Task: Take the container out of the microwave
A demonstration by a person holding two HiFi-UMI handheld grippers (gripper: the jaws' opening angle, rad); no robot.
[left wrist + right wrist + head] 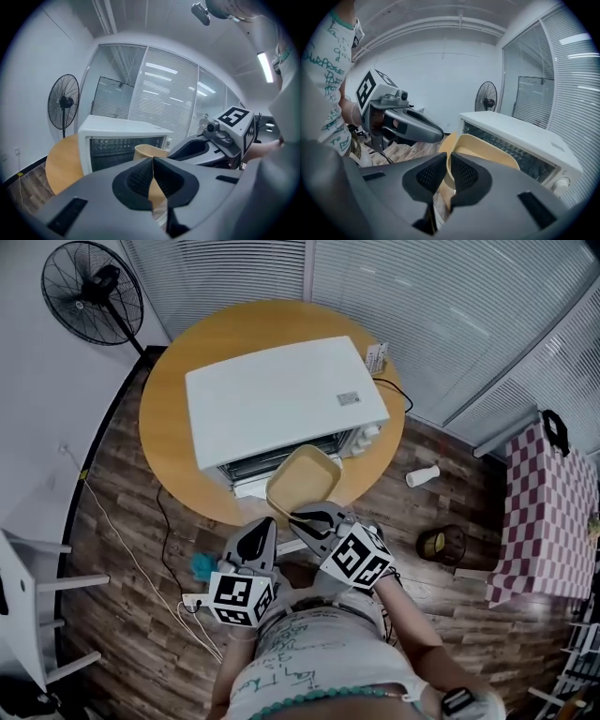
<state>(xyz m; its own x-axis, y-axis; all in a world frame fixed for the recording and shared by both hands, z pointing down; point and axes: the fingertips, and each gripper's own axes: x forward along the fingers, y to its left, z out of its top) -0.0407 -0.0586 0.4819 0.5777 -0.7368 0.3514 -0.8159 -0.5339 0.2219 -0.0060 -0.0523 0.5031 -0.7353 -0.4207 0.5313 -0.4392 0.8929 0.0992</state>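
Observation:
A white microwave [281, 399] stands on a round wooden table [173, 381], its door side facing me. A pale yellow container [302, 486] hangs in front of the microwave's opening, over the table's near edge. My right gripper [305, 517] is shut on the container's near rim; in the right gripper view the pads pinch that rim [448, 169] and the container [487, 150] tilts up beyond them. My left gripper [258, 532] hangs just left of the right one, shut with nothing in it; its pads meet [152, 165] in front of the microwave [122, 140].
A black standing fan [92, 292] is at the far left. On the wood floor lie a white bottle [422, 475], a dark basket [441, 544] and a power strip [192, 600] with cables. A checked-cloth table [548, 512] stands at right, a white chair [28, 587] at left.

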